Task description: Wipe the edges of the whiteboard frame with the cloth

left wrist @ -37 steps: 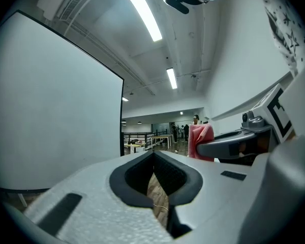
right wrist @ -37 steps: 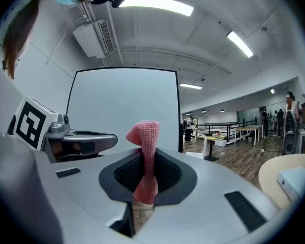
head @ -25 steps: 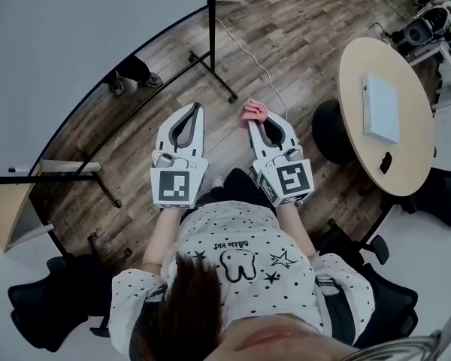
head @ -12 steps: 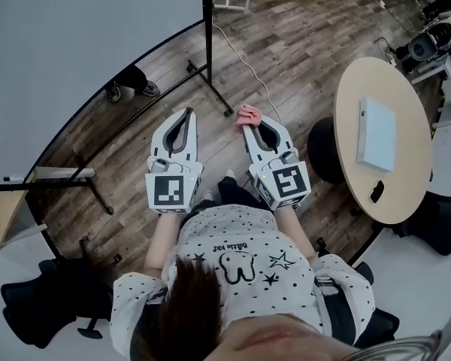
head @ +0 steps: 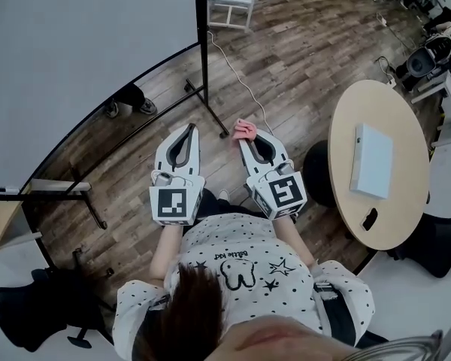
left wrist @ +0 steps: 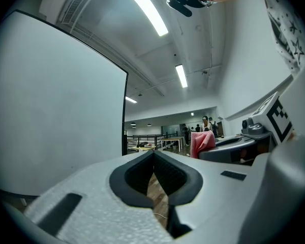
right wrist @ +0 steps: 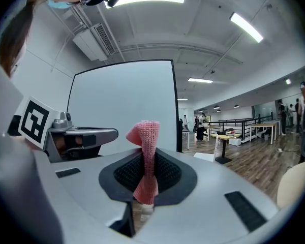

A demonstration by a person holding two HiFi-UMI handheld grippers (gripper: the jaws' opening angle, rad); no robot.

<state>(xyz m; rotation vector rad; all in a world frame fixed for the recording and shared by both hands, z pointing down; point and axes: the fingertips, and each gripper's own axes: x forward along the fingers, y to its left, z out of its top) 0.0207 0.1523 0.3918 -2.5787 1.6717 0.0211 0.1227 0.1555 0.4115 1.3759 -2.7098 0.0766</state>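
Ribbed pink knitted cloth [right wrist: 144, 136], long axis upright, between clenched right gripper [head: 246, 140] jaws; left gripper [left wrist: 153, 155] closed, empty.

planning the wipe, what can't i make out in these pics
- whiteboard: top and left frame edges cut off by the head view's border.
- cloth: head view shows only a tip; the right hand-held gripper hides the rest.
- dark item on round table: too small to identify.
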